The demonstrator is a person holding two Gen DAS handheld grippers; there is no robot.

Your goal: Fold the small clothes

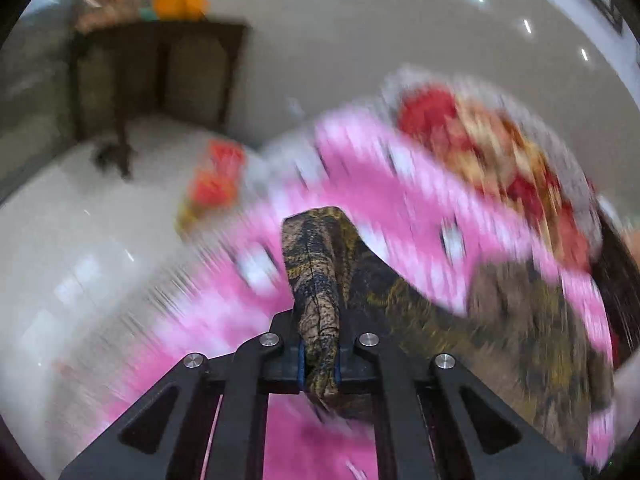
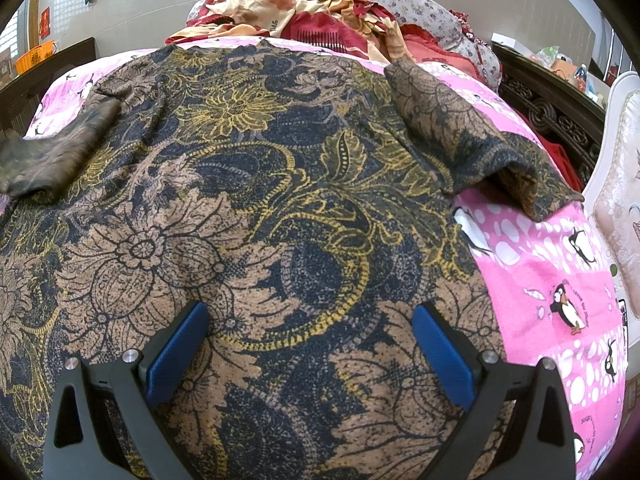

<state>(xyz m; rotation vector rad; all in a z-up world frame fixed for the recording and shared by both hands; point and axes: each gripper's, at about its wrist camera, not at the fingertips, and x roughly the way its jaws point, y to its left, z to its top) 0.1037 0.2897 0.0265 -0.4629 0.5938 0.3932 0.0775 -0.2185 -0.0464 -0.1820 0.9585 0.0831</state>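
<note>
A brown, navy and yellow floral garment (image 2: 256, 208) lies spread flat on a pink penguin-print bedsheet (image 2: 552, 264). One short sleeve (image 2: 472, 136) lies at the right. The other sleeve (image 2: 52, 160) is lifted and blurred at the left edge. My left gripper (image 1: 319, 356) is shut on a bunched part of this garment (image 1: 316, 272) and holds it above the bed; that view is motion-blurred. My right gripper (image 2: 308, 344) is open, its blue pads (image 2: 436, 348) hovering just over the garment's lower middle, holding nothing.
A heap of red and cream bedding (image 2: 304, 20) and a floral pillow (image 2: 432, 16) lie at the bed's far end. A dark carved bed frame (image 2: 548, 116) and white padded headboard (image 2: 620, 184) stand right. A dark wooden cabinet (image 1: 156, 76) stands on the shiny floor (image 1: 72, 248).
</note>
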